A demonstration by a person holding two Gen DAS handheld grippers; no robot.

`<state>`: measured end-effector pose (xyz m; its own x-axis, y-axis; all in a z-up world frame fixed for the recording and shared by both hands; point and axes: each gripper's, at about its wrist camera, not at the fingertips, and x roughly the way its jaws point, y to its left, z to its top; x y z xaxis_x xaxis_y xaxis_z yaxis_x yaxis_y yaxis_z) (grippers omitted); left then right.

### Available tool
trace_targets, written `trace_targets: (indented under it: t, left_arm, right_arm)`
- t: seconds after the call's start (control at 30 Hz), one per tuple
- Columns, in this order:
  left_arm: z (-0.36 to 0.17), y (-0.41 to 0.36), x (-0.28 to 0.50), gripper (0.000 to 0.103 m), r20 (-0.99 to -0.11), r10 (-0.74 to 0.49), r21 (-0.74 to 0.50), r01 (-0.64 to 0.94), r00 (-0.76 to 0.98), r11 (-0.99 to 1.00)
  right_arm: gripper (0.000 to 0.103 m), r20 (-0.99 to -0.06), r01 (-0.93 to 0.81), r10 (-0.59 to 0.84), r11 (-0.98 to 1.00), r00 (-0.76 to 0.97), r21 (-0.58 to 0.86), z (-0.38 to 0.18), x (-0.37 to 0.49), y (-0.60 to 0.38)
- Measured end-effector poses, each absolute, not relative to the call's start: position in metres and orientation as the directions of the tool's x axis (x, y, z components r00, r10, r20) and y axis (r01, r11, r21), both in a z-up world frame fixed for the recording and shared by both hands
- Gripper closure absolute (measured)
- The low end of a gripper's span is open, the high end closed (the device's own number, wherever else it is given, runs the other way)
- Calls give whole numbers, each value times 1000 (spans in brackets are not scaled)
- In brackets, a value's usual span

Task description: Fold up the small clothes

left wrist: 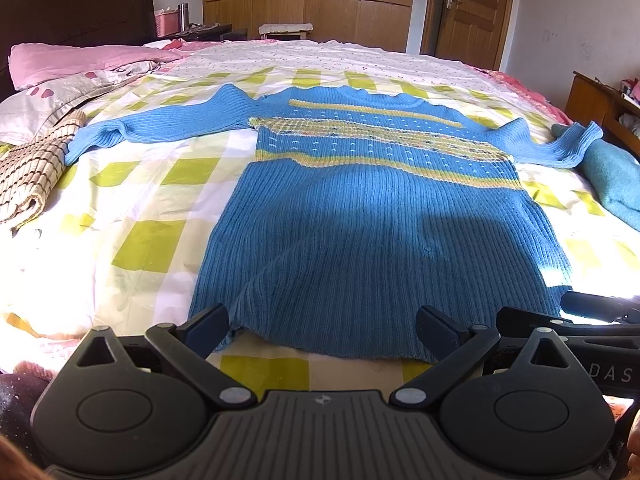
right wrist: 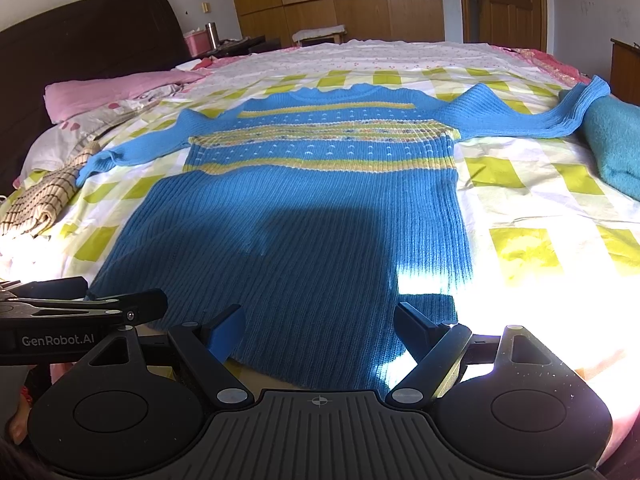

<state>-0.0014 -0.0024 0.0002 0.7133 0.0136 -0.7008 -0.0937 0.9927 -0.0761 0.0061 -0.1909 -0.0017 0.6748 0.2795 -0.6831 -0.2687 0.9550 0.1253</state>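
A blue ribbed sweater (left wrist: 368,224) with yellow stripes lies flat on the bed, both sleeves spread wide, hem toward me. In the right wrist view the same sweater (right wrist: 304,216) fills the middle. My left gripper (left wrist: 324,328) is open just above the hem, fingers spread over its left and middle part, holding nothing. My right gripper (right wrist: 320,328) is open too, over the hem's right part, empty. The right gripper's body (left wrist: 580,320) shows at the right edge of the left wrist view; the left gripper's body (right wrist: 80,312) shows at the left of the right wrist view.
The bed is covered by a yellow-checked sheet (left wrist: 152,208). A beige checked folded cloth (left wrist: 32,176) lies at left, a teal folded cloth (left wrist: 612,180) at right under the sleeve end. Pink pillows (left wrist: 80,60) sit at the headboard. Wardrobe and door stand behind.
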Motion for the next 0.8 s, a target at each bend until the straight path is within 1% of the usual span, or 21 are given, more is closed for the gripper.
trace_targets:
  t: [0.8]
  left_arm:
    - [2, -6, -1, 0, -688, 28, -51, -87, 725, 995]
  right_arm:
    - [20, -677, -269, 277, 956, 682, 120, 2, 8, -193]
